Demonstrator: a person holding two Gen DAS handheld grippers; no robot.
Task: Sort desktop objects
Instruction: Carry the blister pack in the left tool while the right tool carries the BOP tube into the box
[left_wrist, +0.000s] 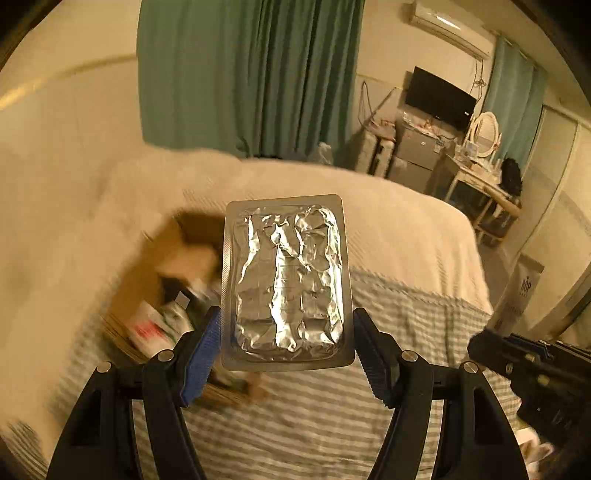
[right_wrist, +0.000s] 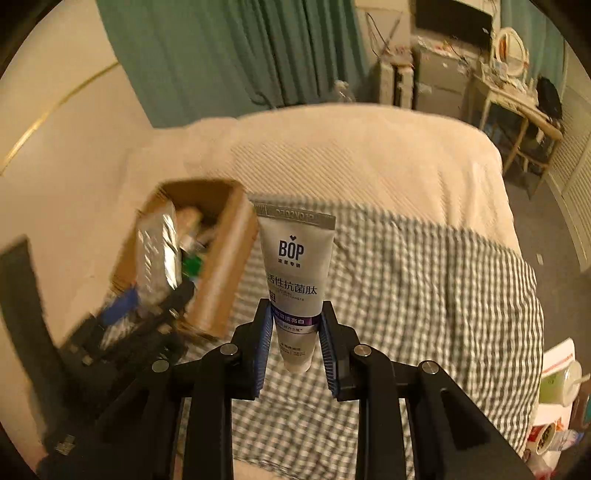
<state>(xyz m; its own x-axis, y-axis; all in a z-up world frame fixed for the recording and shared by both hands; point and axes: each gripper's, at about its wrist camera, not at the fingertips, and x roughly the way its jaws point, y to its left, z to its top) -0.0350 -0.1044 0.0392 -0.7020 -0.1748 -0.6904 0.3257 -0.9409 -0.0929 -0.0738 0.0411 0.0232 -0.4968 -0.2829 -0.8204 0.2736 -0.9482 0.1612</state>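
Note:
My left gripper (left_wrist: 286, 332) is shut on a silver foil blister pack (left_wrist: 286, 280), held upright above the bed near an open cardboard box (left_wrist: 184, 243) that holds several small items. My right gripper (right_wrist: 295, 328) is shut on a white BOP toothpaste tube (right_wrist: 295, 273), crimped end up. In the right wrist view the cardboard box (right_wrist: 221, 266) sits on the bed to the left, and the left gripper (right_wrist: 147, 306) with the blister pack (right_wrist: 157, 254) is blurred just in front of it. The right gripper (left_wrist: 532, 373) shows at the right edge of the left wrist view.
The bed has a grey-checked sheet (right_wrist: 424, 295) and a cream quilt (right_wrist: 351, 147). Green curtains (left_wrist: 251, 74) hang behind. A TV (left_wrist: 439, 98), cabinets and a dressing table (left_wrist: 480, 170) stand at the back right. Cups and packaging (right_wrist: 557, 406) lie on the floor at right.

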